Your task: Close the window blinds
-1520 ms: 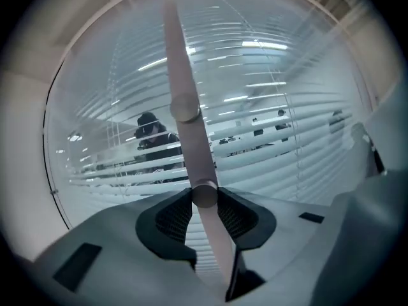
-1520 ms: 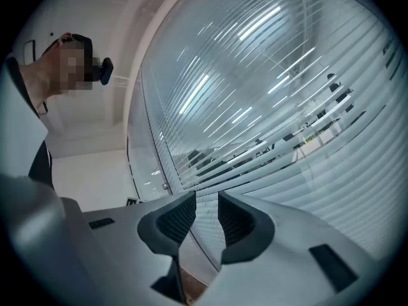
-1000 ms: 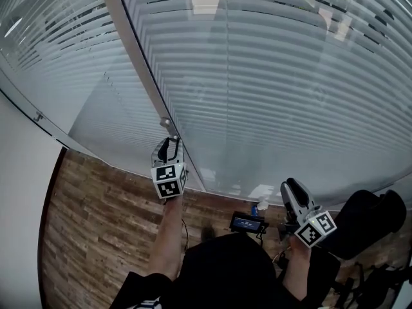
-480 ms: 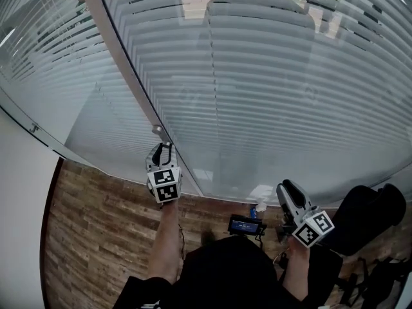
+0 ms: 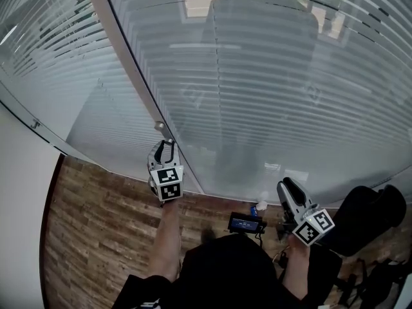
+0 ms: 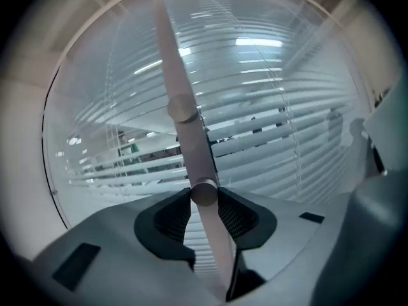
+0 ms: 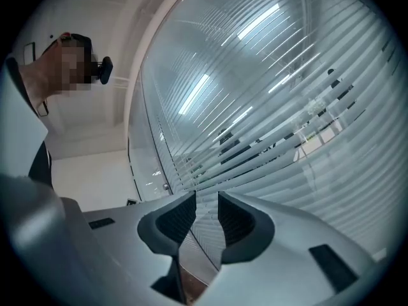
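Observation:
White slatted blinds [image 5: 270, 95] hang behind curved-looking glass, split by a pale upright frame strip [image 5: 129, 63]. Two small round knobs sit on that strip: the upper knob [image 6: 183, 109] is free and also shows in the head view [image 5: 159, 126]. The lower knob [image 6: 204, 193] sits between the pads of my left gripper [image 6: 204, 203], which is shut on it; in the head view that gripper [image 5: 165, 145] points up at the strip. My right gripper [image 5: 288, 188] hangs low at the right, away from the glass, open with nothing between its fingers [image 7: 207, 218].
Wood-plank floor [image 5: 96, 224] runs below the glass, with a white wall [image 5: 19, 205] at the left. A small device with a lit screen [image 5: 246, 223] and a dark bag [image 5: 367, 221] lie by the person's feet. The person's head [image 7: 70, 69] shows in the right gripper view.
The slats have tilted flatter, with fewer dark gaps across the middle. My left gripper stays on the knob, its marker cube turned slightly. The right gripper has barely moved.

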Motion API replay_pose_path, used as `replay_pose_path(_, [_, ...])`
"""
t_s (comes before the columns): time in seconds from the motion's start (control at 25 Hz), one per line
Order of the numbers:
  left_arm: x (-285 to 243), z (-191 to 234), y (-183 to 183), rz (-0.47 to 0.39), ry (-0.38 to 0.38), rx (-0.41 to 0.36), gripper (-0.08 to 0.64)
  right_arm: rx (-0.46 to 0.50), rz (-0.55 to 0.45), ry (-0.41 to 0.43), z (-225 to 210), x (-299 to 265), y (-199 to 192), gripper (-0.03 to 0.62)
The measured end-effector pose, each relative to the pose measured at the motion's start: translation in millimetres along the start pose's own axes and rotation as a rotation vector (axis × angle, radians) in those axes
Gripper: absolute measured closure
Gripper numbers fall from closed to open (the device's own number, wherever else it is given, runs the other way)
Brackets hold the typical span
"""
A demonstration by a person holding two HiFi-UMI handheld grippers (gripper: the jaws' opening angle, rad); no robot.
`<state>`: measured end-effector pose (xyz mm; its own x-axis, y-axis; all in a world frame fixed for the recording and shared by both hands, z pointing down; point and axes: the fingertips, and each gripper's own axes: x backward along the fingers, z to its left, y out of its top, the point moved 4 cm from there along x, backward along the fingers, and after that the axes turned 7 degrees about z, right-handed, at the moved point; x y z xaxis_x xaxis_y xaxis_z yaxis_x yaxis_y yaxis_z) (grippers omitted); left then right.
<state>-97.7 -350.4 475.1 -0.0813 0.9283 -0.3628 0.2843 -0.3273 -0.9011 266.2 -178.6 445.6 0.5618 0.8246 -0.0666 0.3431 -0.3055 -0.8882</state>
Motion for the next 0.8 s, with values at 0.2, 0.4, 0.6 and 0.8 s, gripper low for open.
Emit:
replay_pose_path(0.2, [3, 9, -2, -0.037, -0.163, 0.379, 0.419, 0.001, 0.002, -0.006, 1, 1, 1, 0.483])
replay_pose_path(0.4, [2, 9, 9, -0.018, -0.132, 0.333, 0.42, 0.005, 0.001, -0.012, 3, 5, 7, 0.483])
replay_pose_path(0.6, [-1, 6, 10, 0.012, -0.001, 0.016, 0.422, 0.002, 0.002, -0.013, 3, 2, 9, 0.483])
replay_pose_path(0.8, [-2, 0, 7, 0.031, 0.091, -0.228, 0.422, 0.003, 0.019, 0.014, 8, -8, 3, 0.483])
